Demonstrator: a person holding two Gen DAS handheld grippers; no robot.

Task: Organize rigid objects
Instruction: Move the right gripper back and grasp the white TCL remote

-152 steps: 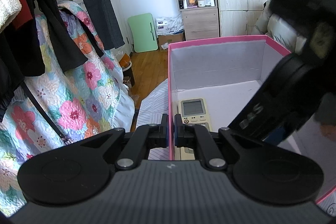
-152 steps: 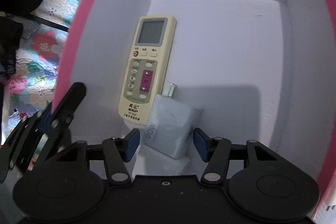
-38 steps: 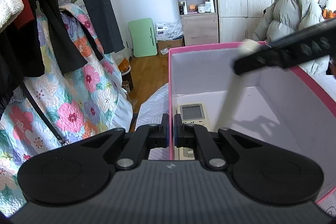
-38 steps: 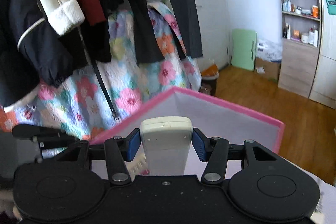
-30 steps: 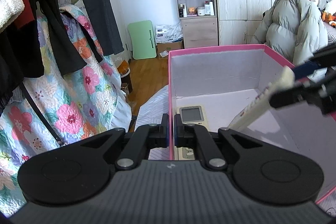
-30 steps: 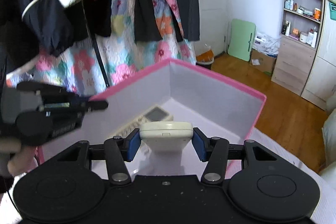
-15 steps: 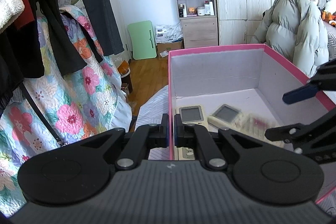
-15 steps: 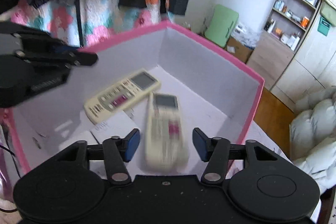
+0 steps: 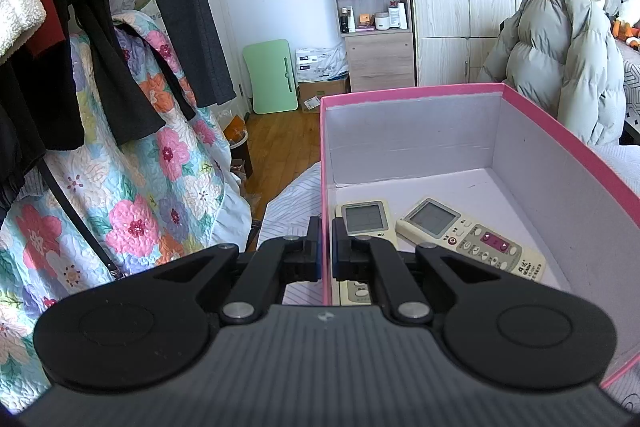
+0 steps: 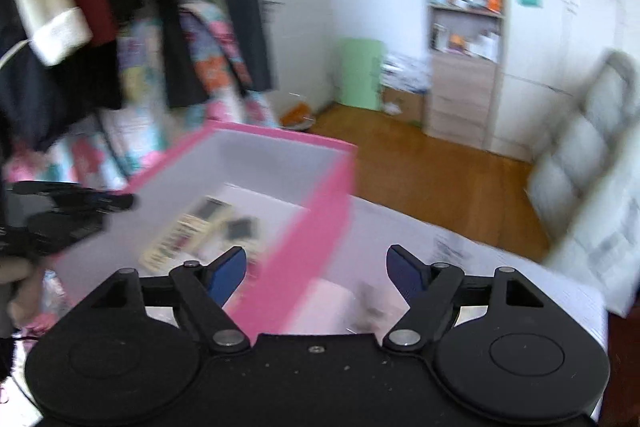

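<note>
A pink box (image 9: 408,94) with a white inside sits on the bed. Two cream remote controls lie on its floor: one (image 9: 363,219) along the left wall, the other (image 9: 472,239) angled beside it. My left gripper (image 9: 326,247) is shut on the box's left wall, one finger on each side. In the blurred right wrist view my right gripper (image 10: 316,273) is open and empty, above the box's right wall (image 10: 308,239); the remotes (image 10: 188,229) show inside and the left gripper (image 10: 72,205) at the far left.
A floral quilt (image 9: 120,195) and dark hanging clothes (image 9: 100,39) are on the left. A puffy grey jacket (image 9: 560,59) hangs at the right. Shelves and wardrobes (image 9: 376,7) stand at the back across a wooden floor. A pale object (image 10: 332,301) lies on the bed by the box.
My right gripper let go of the second remote into the box, opened wider and drew back up and to the right. My left gripper has kept its hold on the box wall.
</note>
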